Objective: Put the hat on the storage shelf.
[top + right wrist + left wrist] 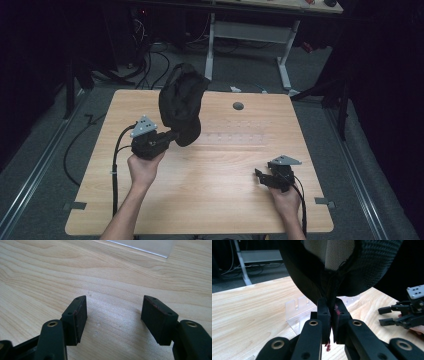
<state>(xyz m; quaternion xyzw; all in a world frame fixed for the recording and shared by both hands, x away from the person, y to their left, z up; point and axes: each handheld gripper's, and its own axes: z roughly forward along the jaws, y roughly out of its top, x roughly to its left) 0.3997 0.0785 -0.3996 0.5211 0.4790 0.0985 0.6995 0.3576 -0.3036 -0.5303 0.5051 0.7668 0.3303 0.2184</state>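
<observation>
Dim room, pale wooden counter (pixel 210 170). Black cap (pixel 181 102) lifted clear above counter at 11 o'clock, seam clamped tight in left tongs (pixel 172 136). Clear slotted stand (pixel 298 311) just beneath. Right tongs (pixel 261 176) wide, holding nothing, at 4 o'clock. Pickup done; placing left, probably

- A wooden table (pixel 210 185) is spreading across the middle of the high view.
- A round grey grommet (pixel 238 106) is sitting in its top toward 12 o'clock.
- A clear plastic stand (pixel 295 311) is resting on the wood.
- Cables (pixel 150 67) are trailing over the floor at 11 o'clock.
- A white-legged desk (pixel 250 35) is standing at 12 o'clock.
</observation>
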